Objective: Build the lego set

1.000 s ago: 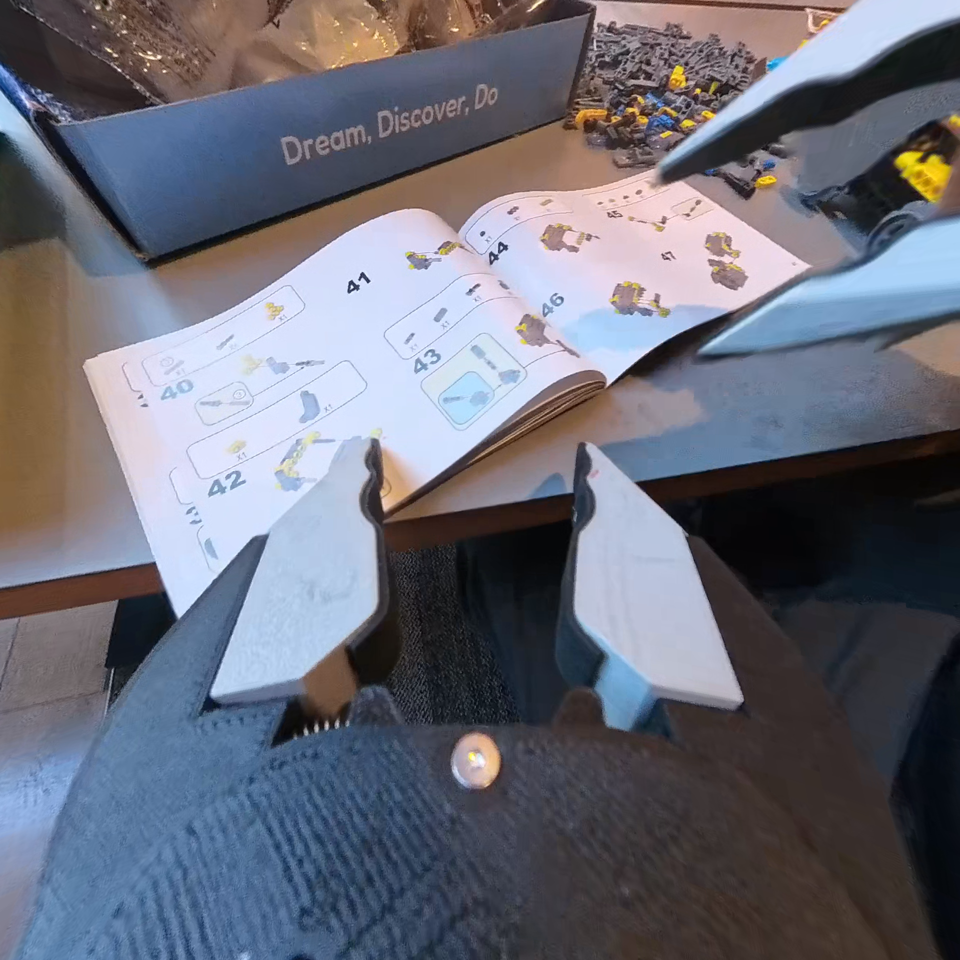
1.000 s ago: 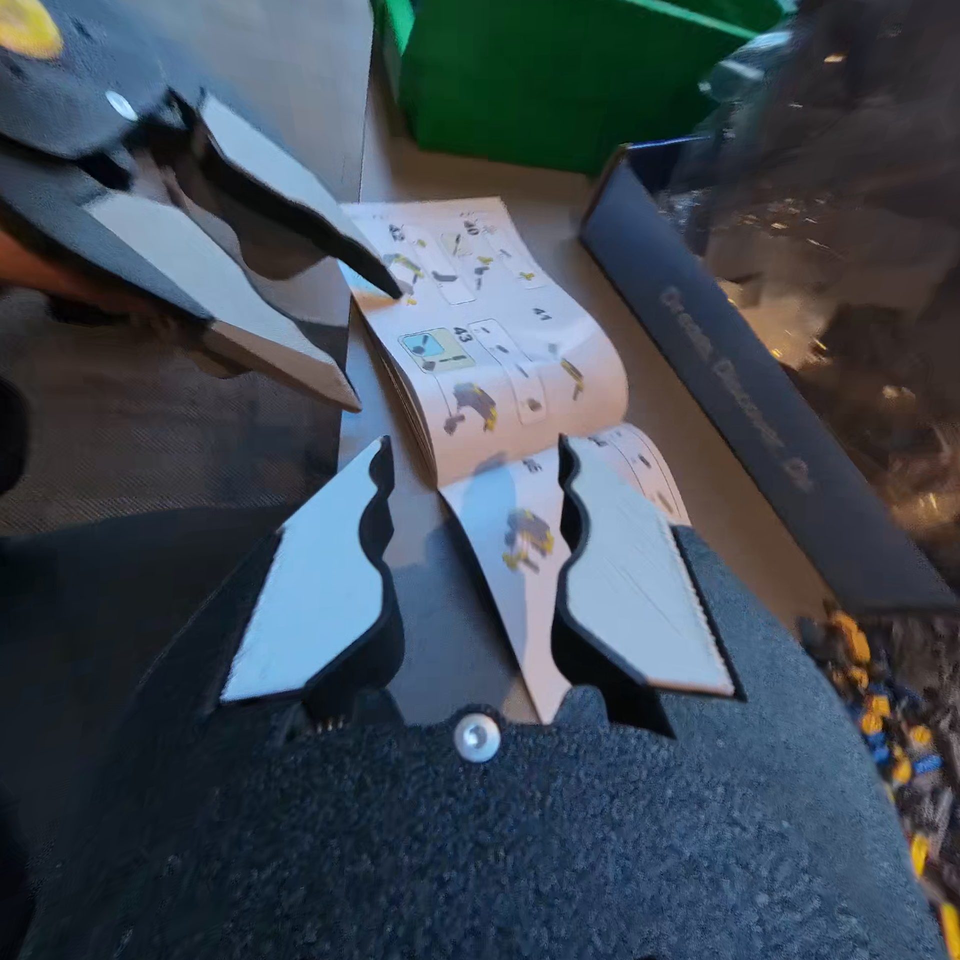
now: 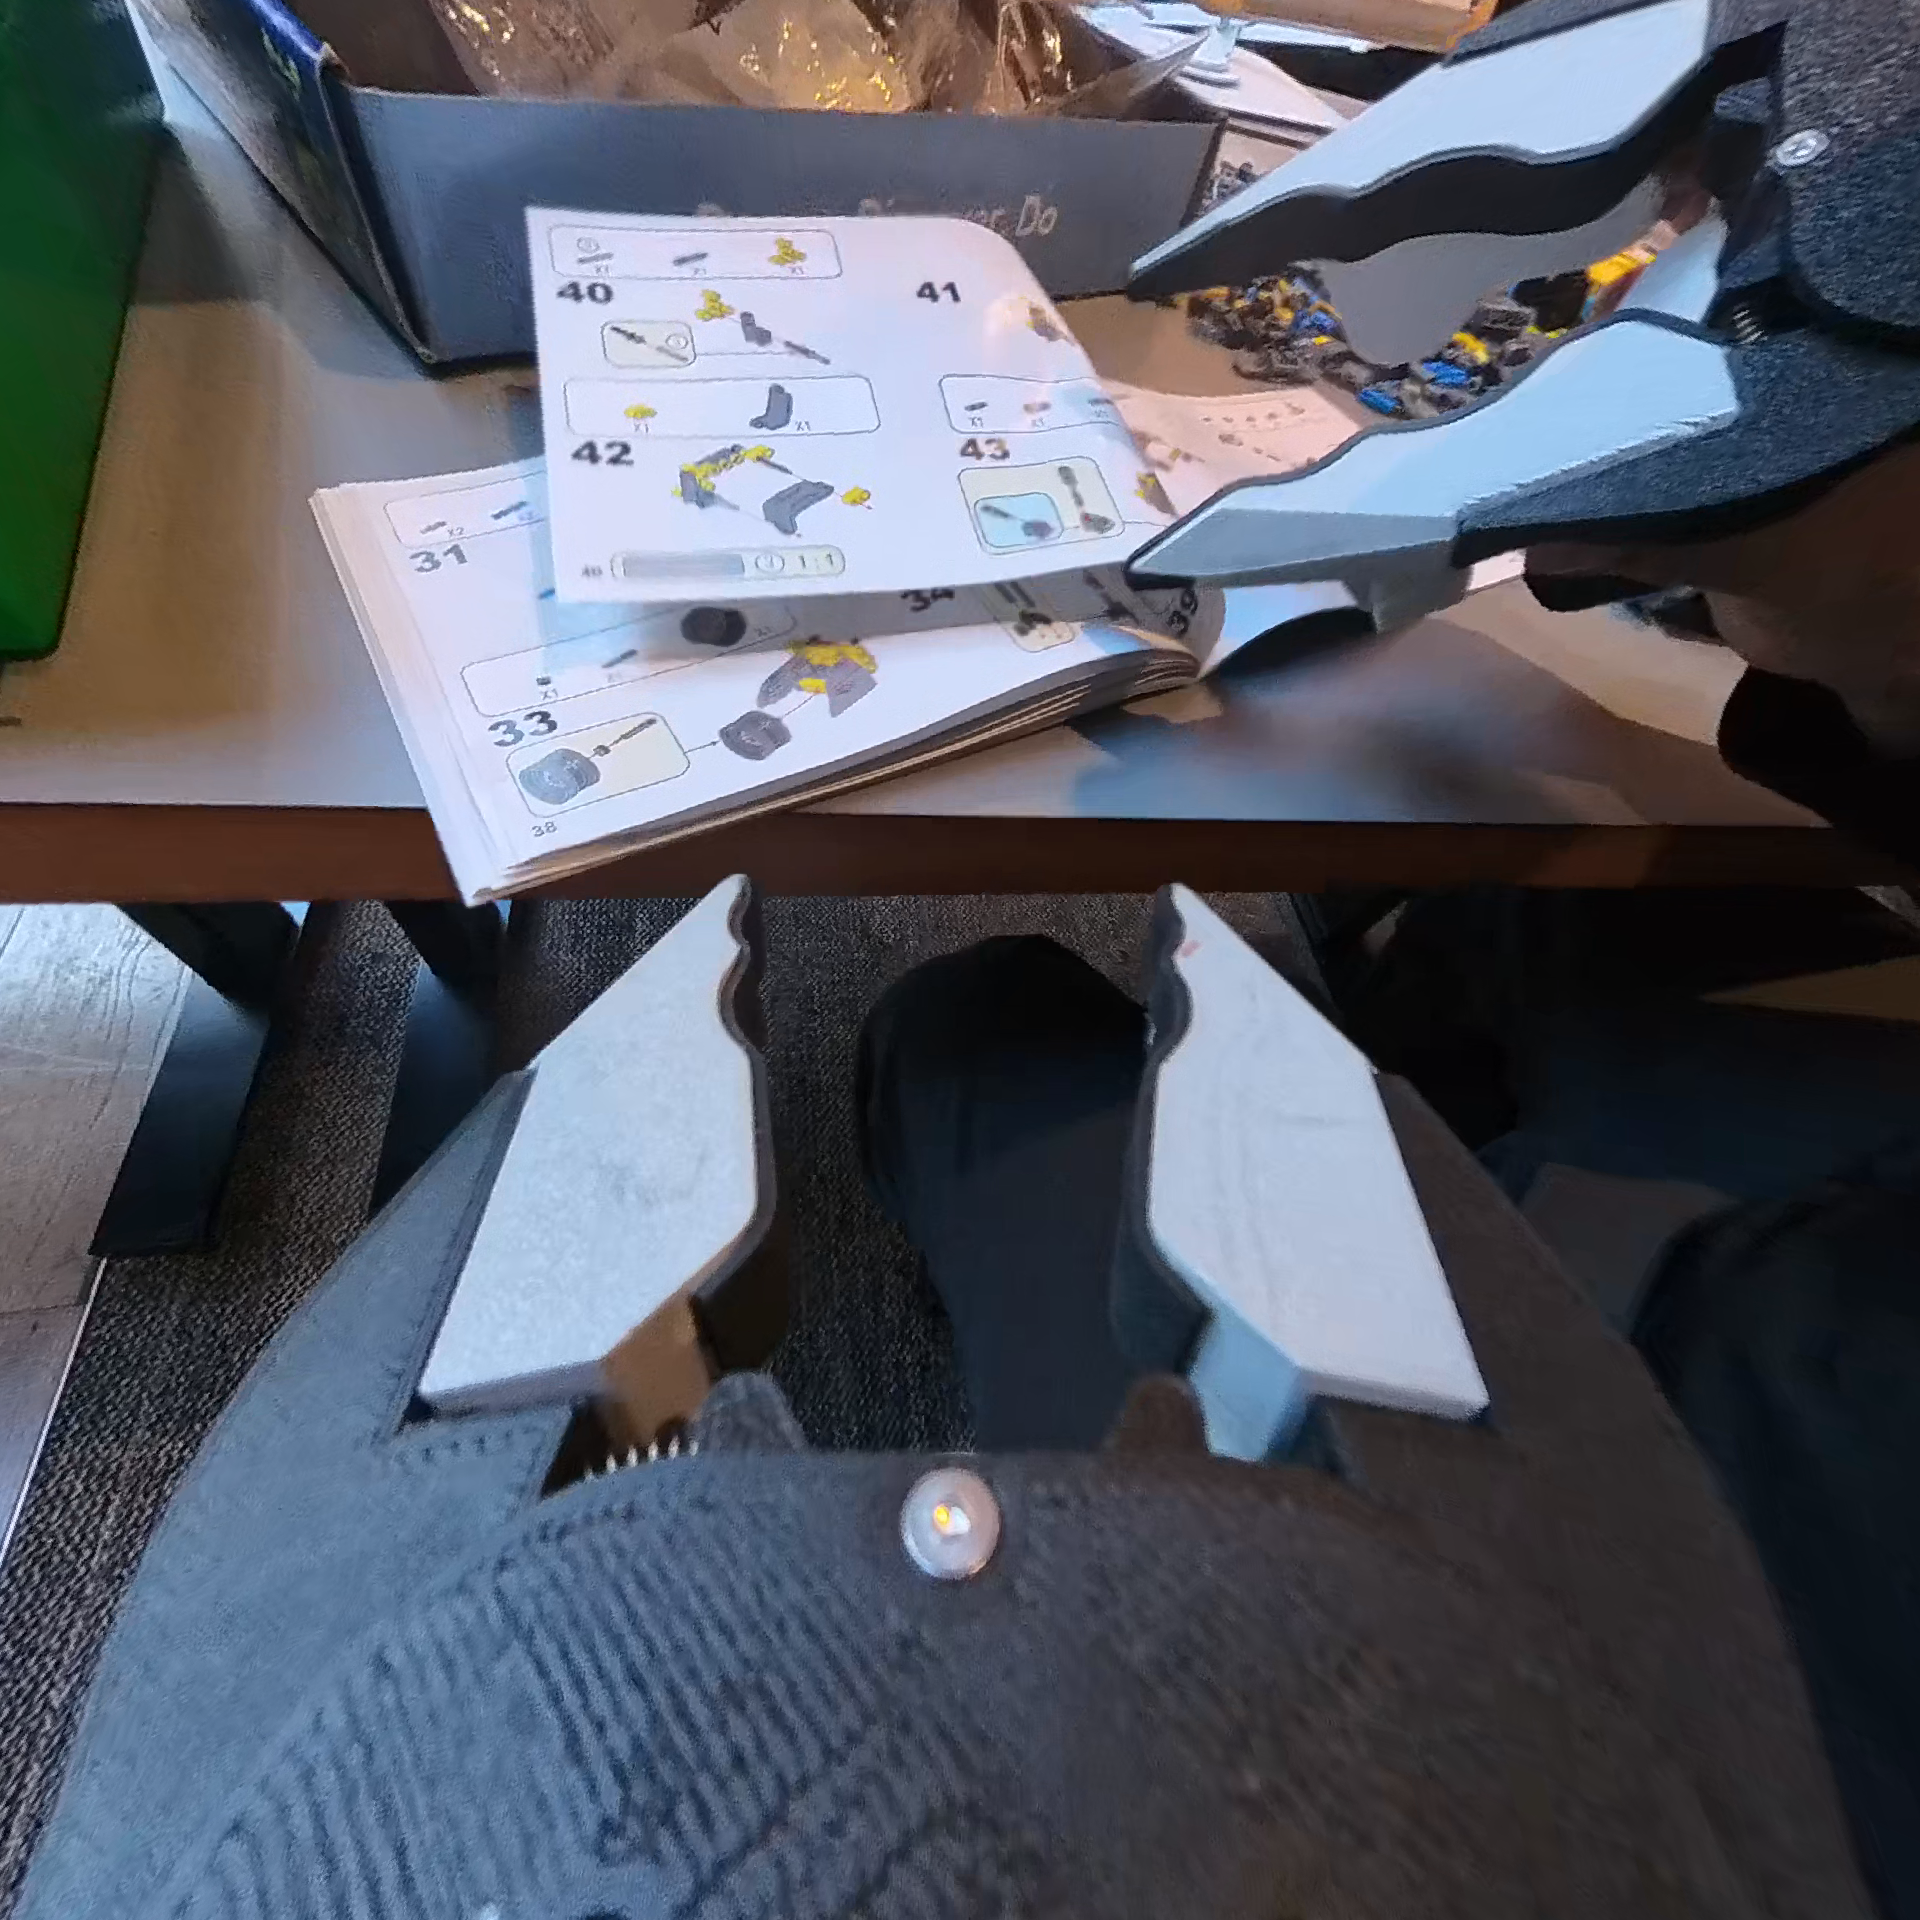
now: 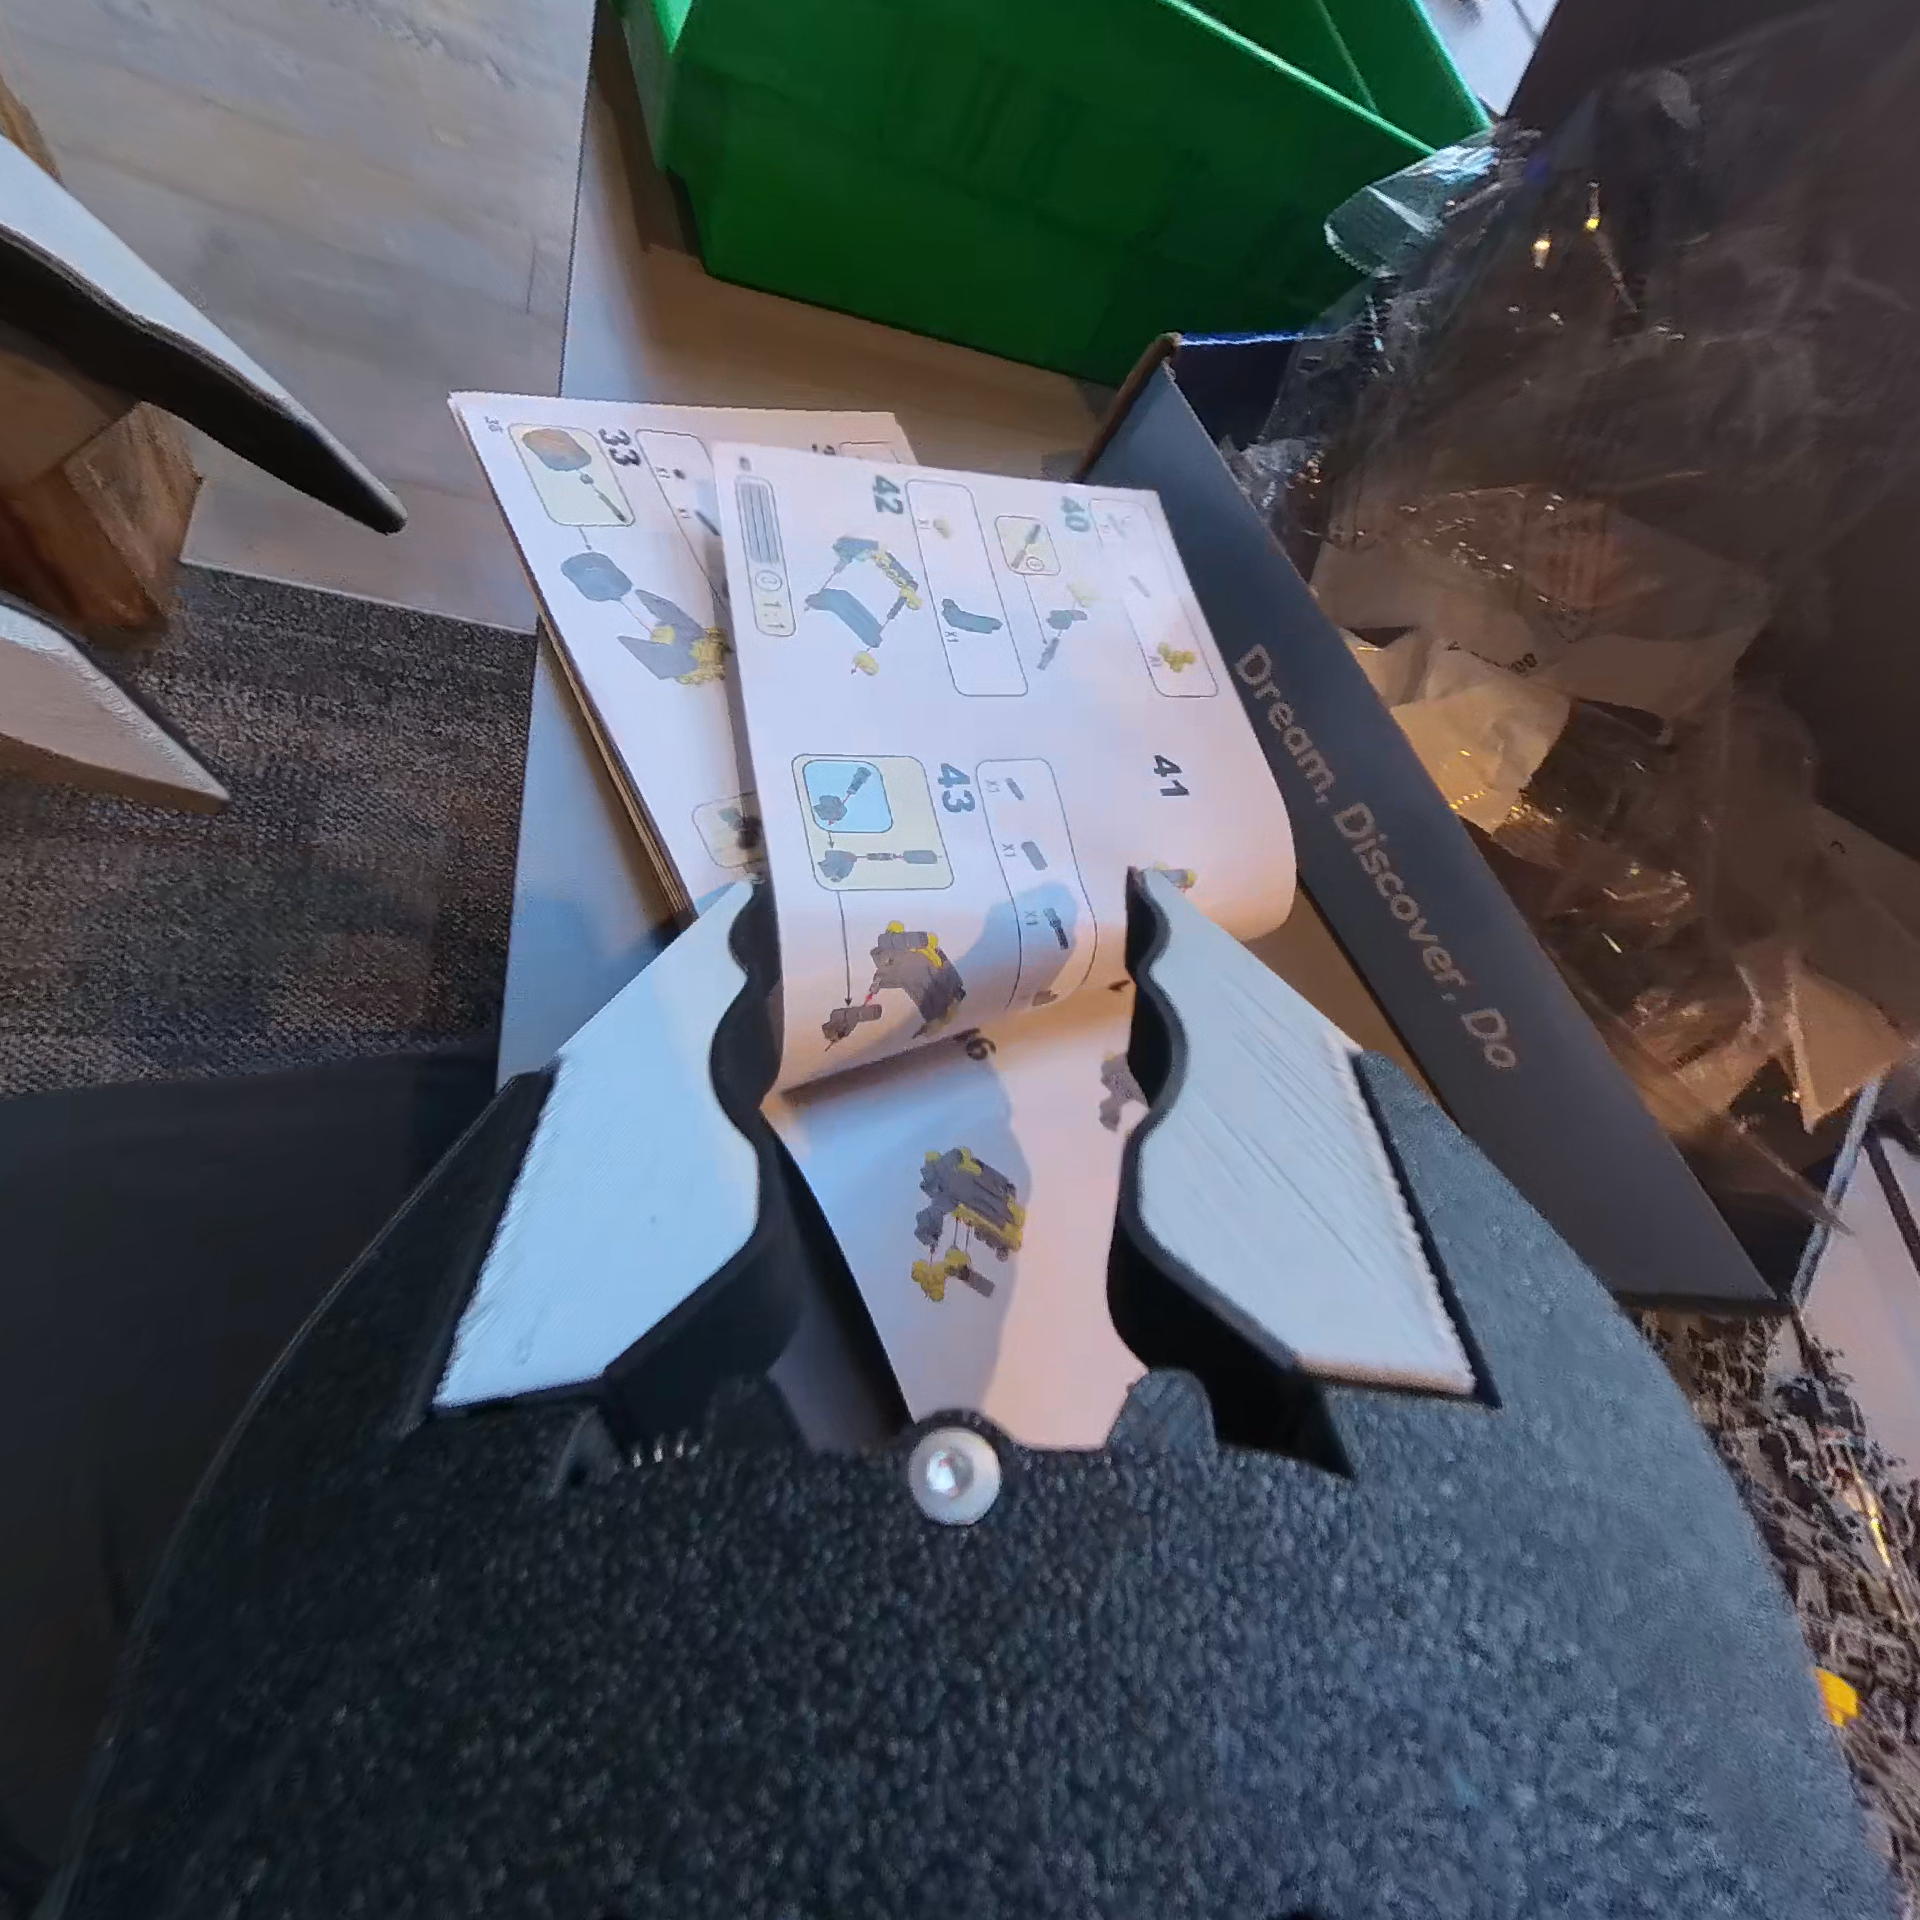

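Observation:
An open instruction booklet (image 3: pixel 644 727) lies at the table's front edge, one corner over the edge. One leaf (image 3: pixel 790 416) stands lifted and curled above the lower pages. My right gripper (image 3: pixel 1132 426) is open beside it, its lower fingertip against the leaf's right edge. In the right wrist view the lifted leaf (image 4: pixel 935 675) rises in the gap of my open right gripper (image 4: pixel 943 885), above the booklet (image 4: pixel 613 582). My left gripper (image 3: pixel 954 888) is open and empty, in front of and below the table edge. It also shows at the left of the right wrist view (image 4: pixel 312 660).
A dark blue cardboard box (image 3: pixel 727 177) with plastic bags (image 4: pixel 1610 468) stands behind the booklet. A green bin (image 4: pixel 987 156) is at the far left of the grey table (image 3: pixel 208 675). A pile of small dark, yellow and blue bricks (image 3: pixel 1299 322) lies right. A person's leg is below.
The leaf has been lifted off the flat booklet and earlier pages now show beneath. The right gripper moved in against it. The left gripper drew back below the table edge.

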`<move>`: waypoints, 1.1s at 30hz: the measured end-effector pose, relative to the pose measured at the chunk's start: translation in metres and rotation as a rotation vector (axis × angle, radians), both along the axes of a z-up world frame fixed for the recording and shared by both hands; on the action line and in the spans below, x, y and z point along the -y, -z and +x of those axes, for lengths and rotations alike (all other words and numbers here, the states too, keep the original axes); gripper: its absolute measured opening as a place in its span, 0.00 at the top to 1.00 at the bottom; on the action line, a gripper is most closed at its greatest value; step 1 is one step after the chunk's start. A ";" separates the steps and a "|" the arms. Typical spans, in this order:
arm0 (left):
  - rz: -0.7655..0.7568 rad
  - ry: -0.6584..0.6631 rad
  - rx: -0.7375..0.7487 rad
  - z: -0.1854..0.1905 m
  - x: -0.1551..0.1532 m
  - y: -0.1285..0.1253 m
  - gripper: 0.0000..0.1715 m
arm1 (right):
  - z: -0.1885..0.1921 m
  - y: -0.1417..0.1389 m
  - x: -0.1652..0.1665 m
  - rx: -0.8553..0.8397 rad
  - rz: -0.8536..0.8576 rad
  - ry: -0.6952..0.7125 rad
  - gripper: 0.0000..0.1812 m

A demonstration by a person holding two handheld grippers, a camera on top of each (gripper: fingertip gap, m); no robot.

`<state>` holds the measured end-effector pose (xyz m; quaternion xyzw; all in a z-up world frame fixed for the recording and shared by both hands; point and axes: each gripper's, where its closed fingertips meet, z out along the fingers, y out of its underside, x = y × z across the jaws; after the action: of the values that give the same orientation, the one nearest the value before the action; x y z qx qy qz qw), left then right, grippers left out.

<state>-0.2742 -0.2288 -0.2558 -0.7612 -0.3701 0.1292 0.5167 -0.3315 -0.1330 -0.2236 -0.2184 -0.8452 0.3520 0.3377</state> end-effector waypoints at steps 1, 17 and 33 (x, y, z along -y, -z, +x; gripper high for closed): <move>0.002 0.004 0.000 0.000 -0.002 -0.001 0.57 | 0.001 -0.001 -0.003 -0.002 -0.011 0.007 0.63; 0.103 0.452 -0.116 -0.002 -0.132 -0.047 0.57 | 0.054 0.005 -0.062 0.218 -0.411 0.131 0.59; 0.030 0.496 0.016 0.031 -0.118 -0.014 0.57 | 0.041 -0.001 -0.114 0.408 -0.505 0.241 0.64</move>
<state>-0.2428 -0.1107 -0.2420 -0.8219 -0.1781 -0.0133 0.5410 -0.2903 -0.0195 -0.2231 -0.4594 -0.7496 0.4567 0.1361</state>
